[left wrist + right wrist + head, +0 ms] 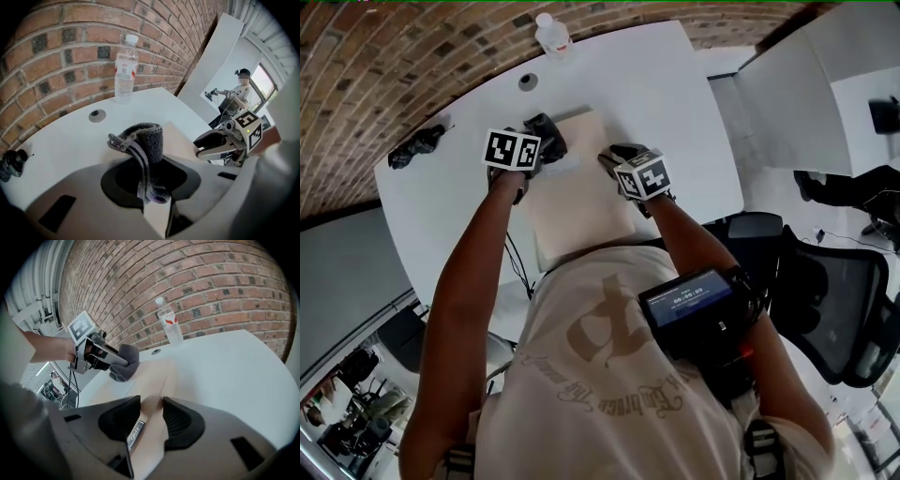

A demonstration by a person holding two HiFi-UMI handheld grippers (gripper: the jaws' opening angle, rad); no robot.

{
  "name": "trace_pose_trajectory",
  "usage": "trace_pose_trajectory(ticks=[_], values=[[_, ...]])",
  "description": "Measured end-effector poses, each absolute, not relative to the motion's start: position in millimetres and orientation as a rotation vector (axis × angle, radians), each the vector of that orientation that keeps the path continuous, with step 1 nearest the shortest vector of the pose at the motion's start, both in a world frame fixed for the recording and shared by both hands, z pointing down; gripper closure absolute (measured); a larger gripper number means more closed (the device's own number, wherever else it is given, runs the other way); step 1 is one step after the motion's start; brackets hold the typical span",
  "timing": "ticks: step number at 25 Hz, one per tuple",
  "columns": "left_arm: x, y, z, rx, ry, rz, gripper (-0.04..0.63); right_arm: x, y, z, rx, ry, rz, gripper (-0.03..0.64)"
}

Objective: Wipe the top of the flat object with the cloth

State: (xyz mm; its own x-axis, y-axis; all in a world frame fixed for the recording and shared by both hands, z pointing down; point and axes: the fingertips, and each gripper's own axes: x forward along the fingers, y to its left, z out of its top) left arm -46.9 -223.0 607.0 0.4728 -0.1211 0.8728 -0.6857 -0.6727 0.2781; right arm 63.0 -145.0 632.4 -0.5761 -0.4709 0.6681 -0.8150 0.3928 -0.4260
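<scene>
A flat beige board (581, 202) lies on the white table (666, 103). My left gripper (542, 142) is shut on a dark grey cloth (547, 129), which sits at the board's far left corner. In the left gripper view the cloth (146, 147) curls up out of the jaws over the board (180, 136). My right gripper (617, 157) stands at the board's right edge. In the right gripper view that edge of the board (152, 376) runs between the black pads (180, 420), which close on it. The left gripper's cloth (124, 363) shows there too.
A clear water bottle (553, 37) stands at the table's far edge by the brick wall, with a round grey cap (528, 82) near it. A black bundle (417, 145) lies at the table's left end. An office chair (830, 300) stands to the right. A person (240, 91) stands far off.
</scene>
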Motion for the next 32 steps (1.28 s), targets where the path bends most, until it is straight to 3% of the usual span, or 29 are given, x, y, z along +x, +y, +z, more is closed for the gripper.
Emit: trace_pose_trajectory(ticks=[24, 32], values=[[-178, -209, 599, 1.929, -0.969, 1.099, 0.492, 64, -145, 632, 1.123, -2.199, 1.060, 0.454], [-153, -197, 576, 2.001, -0.924, 0.991, 0.492, 71, -142, 626, 1.177, -2.194, 1.101, 0.454]])
